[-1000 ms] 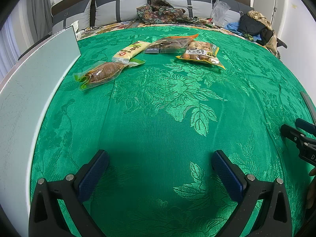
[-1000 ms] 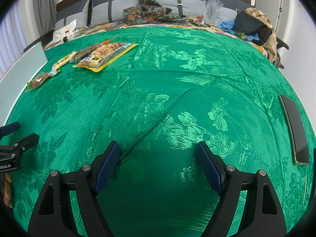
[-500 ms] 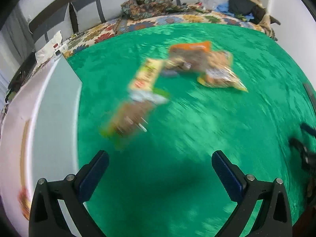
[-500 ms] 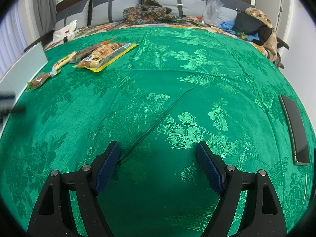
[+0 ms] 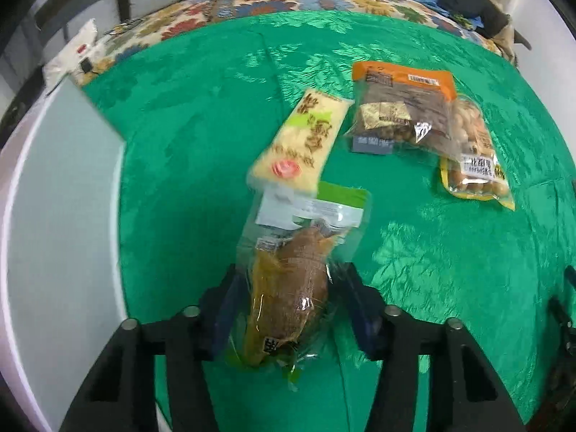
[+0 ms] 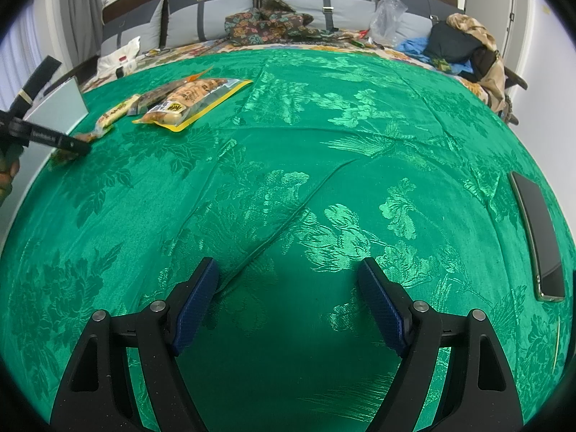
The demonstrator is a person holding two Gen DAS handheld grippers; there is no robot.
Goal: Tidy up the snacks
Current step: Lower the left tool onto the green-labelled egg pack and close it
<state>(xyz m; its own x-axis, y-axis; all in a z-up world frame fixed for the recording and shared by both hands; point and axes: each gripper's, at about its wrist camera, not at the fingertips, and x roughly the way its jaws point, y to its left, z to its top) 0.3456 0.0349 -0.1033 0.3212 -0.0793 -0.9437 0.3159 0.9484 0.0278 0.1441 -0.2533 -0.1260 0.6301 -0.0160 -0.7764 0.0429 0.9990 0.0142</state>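
Early stage. Left tongs [image 5: 288, 300] closing around the brown snack pouch [image 5: 288, 288] on the bed's green cover [image 5: 414, 252]. Right tongs [image 6: 288, 306] spread, empty. 3 other packets [image 5: 403, 115] unsorted beyond.

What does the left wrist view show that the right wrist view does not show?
Only the left wrist view shows the left gripper with its fingers closing around the clear packet with the brown snack, and the orange-topped packet clearly.

Only the right wrist view shows the right gripper, open over bare cloth, and the dark phone.

Both show the green bedcover, the pale yellow packet and the yellow-edged packet.
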